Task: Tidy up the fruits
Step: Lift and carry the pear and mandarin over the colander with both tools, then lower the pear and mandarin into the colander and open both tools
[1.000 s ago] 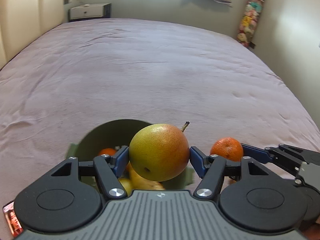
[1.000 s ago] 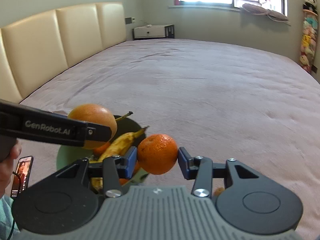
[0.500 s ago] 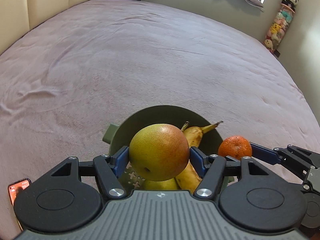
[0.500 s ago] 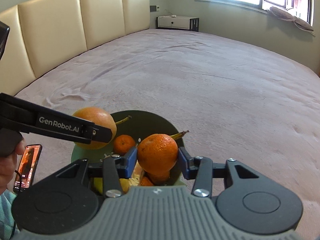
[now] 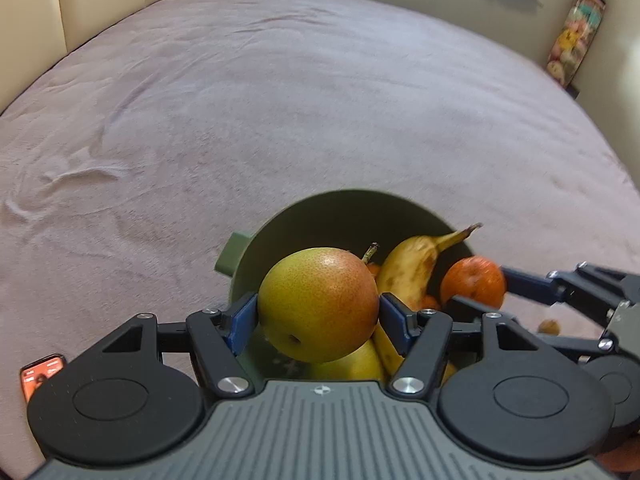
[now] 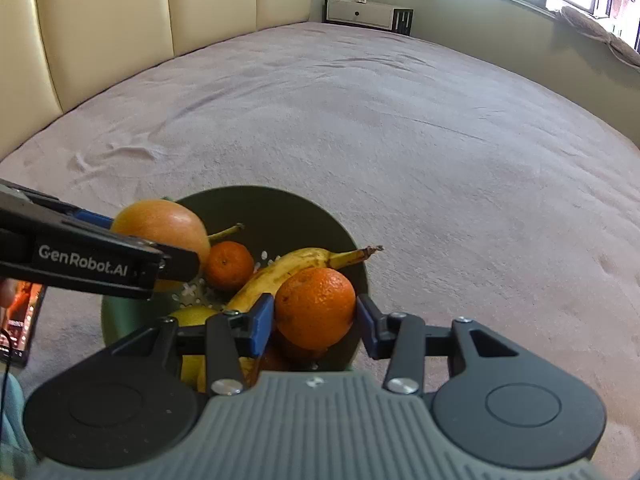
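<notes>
A yellow-red pear sits clamped in my left gripper, hanging over the dark green bowl. From the right wrist view the same pear shows behind the left gripper's black finger. My right gripper is shut on an orange, also above the bowl; that orange appears at the right in the left wrist view. Inside the bowl lie a banana, a small mandarin and a yellow fruit.
The bowl rests on a wide mauve bedspread. A cream padded headboard runs along the left, a white bedside cabinet stands at the far end. A phone lies left of the bowl. A small brown nut-like object lies at right.
Both grippers have moved forward and down with their fruit, from beside the bowl to above it. The bowl's contents have come into fuller view. Neither grip has changed.
</notes>
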Demonstrator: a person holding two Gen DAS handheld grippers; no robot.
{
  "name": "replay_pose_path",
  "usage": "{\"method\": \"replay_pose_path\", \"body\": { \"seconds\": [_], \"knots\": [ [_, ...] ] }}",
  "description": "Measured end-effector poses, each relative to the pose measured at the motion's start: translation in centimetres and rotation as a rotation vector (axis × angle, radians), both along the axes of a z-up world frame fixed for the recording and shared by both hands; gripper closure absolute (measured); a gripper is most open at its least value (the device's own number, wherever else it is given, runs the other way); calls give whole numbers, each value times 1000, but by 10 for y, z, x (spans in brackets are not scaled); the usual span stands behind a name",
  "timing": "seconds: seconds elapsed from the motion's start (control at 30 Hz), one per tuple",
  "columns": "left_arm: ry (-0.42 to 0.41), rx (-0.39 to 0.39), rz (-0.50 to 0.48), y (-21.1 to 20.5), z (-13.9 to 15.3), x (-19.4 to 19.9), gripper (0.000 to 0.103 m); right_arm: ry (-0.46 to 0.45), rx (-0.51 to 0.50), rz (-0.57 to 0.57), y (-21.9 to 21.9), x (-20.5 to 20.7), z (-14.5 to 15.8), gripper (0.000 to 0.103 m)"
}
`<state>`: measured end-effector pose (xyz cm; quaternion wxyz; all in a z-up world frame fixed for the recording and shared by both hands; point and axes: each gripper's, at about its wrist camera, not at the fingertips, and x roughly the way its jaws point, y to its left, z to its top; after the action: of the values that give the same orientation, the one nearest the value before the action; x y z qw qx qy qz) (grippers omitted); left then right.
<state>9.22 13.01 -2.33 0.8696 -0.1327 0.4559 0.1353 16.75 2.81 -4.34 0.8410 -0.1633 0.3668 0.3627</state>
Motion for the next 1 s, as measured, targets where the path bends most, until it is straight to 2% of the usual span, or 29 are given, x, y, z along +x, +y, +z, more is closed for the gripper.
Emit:
{"method": "replay_pose_path", "body": {
  "seconds": [0.37, 0.73, 1.0],
  "knots": [
    [97, 6, 8, 2, -16, 3, 28, -34, -82, 51, 10, 3, -14, 61],
    [129, 25, -9, -2, -17, 4, 28, -48, -191, 147, 26, 1, -22, 60],
    [152, 42, -15, -3, -16, 7, 24, -35, -203, 150, 28, 3, -21, 60]
  ]
}}
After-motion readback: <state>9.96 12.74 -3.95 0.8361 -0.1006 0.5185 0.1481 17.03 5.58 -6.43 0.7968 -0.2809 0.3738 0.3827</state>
